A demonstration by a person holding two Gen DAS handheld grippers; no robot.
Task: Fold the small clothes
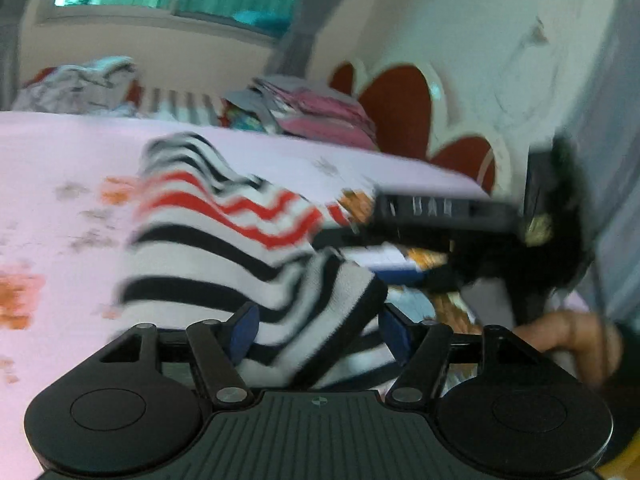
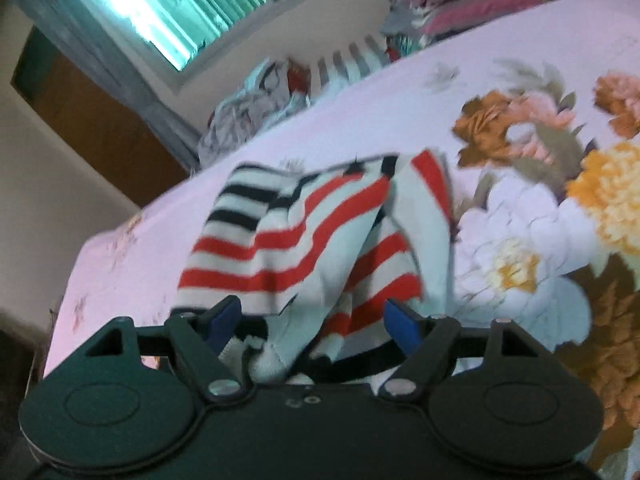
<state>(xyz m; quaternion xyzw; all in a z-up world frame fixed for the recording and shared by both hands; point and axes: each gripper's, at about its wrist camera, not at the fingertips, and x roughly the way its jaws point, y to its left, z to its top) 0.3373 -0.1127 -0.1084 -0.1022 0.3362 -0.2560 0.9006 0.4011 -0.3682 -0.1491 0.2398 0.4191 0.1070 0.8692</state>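
A small white knit garment with black and red stripes (image 1: 224,236) lies bunched on the pink floral bedsheet (image 1: 60,152). My left gripper (image 1: 320,330) has its blue pads wide apart, with the black-striped end of the garment lying between them. My right gripper (image 2: 316,322) is also spread wide, with the red-striped end (image 2: 304,240) between its pads. The right gripper (image 1: 440,216) shows in the left wrist view at the right, over the garment's red-striped end. Both views are blurred by motion.
Folded pink clothes (image 1: 324,112) and a crumpled grey pile (image 1: 80,84) sit at the bed's far side under a window. A red and white headboard (image 1: 400,108) stands at the right. A brown door (image 2: 92,120) is at the left of the right wrist view.
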